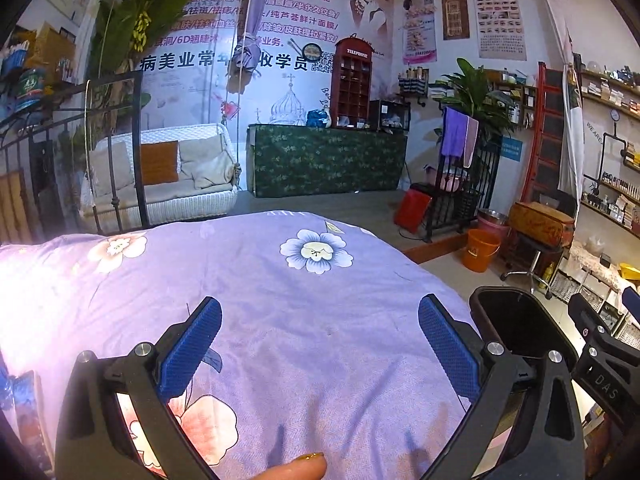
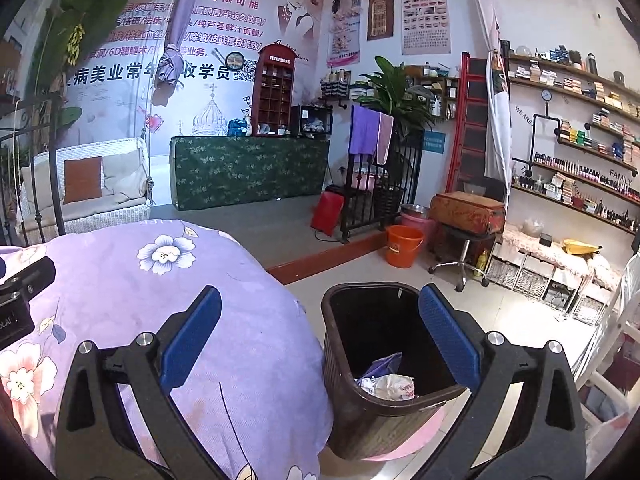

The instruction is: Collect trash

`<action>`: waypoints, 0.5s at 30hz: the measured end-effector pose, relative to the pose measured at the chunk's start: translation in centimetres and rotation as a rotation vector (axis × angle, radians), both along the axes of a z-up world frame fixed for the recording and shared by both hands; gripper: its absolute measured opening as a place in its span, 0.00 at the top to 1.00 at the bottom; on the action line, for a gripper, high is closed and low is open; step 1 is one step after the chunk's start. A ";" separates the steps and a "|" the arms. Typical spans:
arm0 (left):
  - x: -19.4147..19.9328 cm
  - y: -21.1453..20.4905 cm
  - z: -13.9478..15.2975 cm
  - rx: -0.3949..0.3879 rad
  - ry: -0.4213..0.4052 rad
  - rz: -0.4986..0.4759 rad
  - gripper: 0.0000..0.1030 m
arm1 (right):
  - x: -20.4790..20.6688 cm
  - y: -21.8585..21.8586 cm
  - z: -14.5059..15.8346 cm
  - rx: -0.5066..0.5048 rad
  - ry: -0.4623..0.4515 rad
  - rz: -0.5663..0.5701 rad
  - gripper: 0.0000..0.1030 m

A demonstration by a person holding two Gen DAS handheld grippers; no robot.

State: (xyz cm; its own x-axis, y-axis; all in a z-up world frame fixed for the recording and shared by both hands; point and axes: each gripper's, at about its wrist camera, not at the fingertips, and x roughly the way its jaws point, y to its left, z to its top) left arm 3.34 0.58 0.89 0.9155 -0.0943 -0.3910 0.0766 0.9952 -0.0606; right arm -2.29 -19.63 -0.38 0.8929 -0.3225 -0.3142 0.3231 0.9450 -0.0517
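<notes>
Both the left gripper and the right gripper stood wide apart at the fingers, holding nothing. Crumpled paper and wrapper trash lay inside the dark brown woven bin beside the lilac floral bedspread, which showed no litter; collecting looked nearly done.

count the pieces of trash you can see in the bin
2, both at the bottom of the dark bin beside the bed: a crumpled white wrapper and a purple-blue wrapper just behind it, touching. More may be hidden beneath them.
</notes>
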 end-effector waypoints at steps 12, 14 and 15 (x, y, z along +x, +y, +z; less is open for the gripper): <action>-0.3 0.1 -0.2 0.003 -0.002 -0.001 0.06 | 0.2 -0.2 0.0 0.012 0.011 0.004 0.05; -0.4 0.0 -0.2 0.005 0.000 0.000 0.06 | 0.2 -0.2 -0.1 0.012 0.012 0.004 0.05; -0.3 0.1 -0.2 0.005 0.002 -0.002 0.06 | 0.2 -0.2 -0.1 0.012 0.011 0.004 0.05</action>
